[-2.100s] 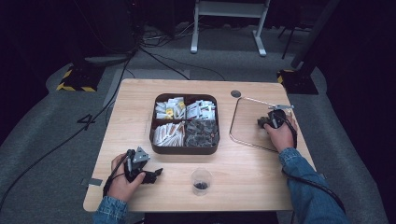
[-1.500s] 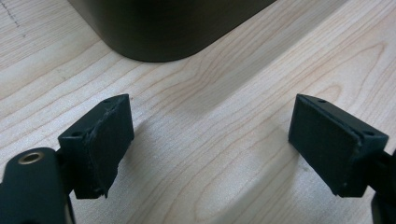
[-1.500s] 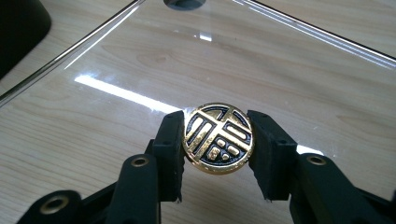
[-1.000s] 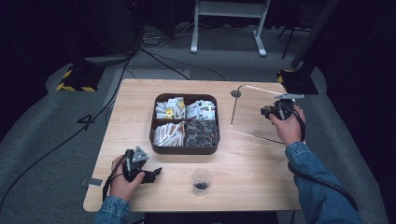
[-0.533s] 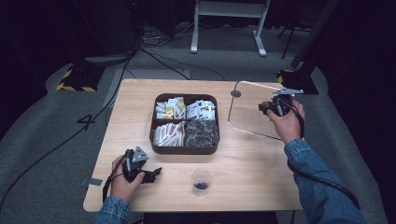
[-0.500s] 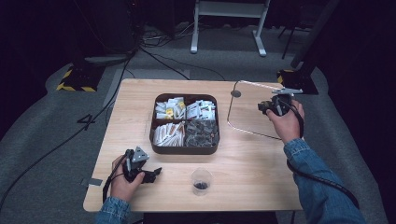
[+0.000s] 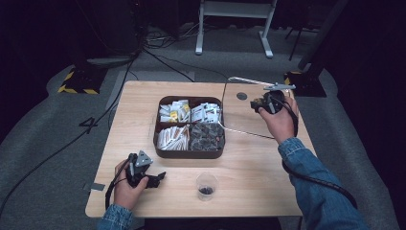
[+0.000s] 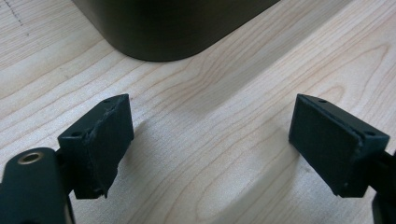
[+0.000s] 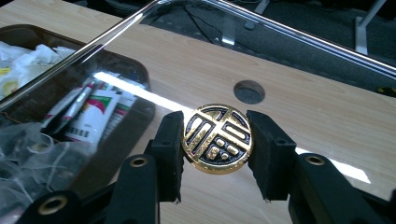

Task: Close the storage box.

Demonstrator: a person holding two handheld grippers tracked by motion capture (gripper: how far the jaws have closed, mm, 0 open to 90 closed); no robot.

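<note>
From the high view the right gripper (image 7: pixel 261 102) is hanging above the far right part of the desk (image 7: pixel 268 163), carrying a clear glass lid (image 7: pixel 239 108) tilted up on edge just right of the dark compartment tray (image 7: pixel 189 149), the lid's lower rim sitting close to the tray's right wall. The right gripper view is giving what the high view cannot: the fingers (image 9: pixel 169 151) are clamped from both sides on the lid's round knob (image 9: pixel 217 138), a gold disc with black inlaid bars and blocks forming a squared emblem, and the glass is running away behind it, its metal rim (image 9: pixel 289 35) shining along the top. Through the pane, sachets (image 9: pixel 95 114) and mesh tea bags (image 9: pixel 28 154) are lying in the tray's compartments. Near the front left corner, the left gripper (image 7: pixel 155 178) is resting low on the desk, and the left gripper view is showing its fingers (image 8: pixel 100 140) standing wide apart over bare wood grain, with the tray's rounded dark corner (image 8: pixel 168 28) just ahead. A small clear cup (image 7: pixel 206 186) is standing at the front edge.
</note>
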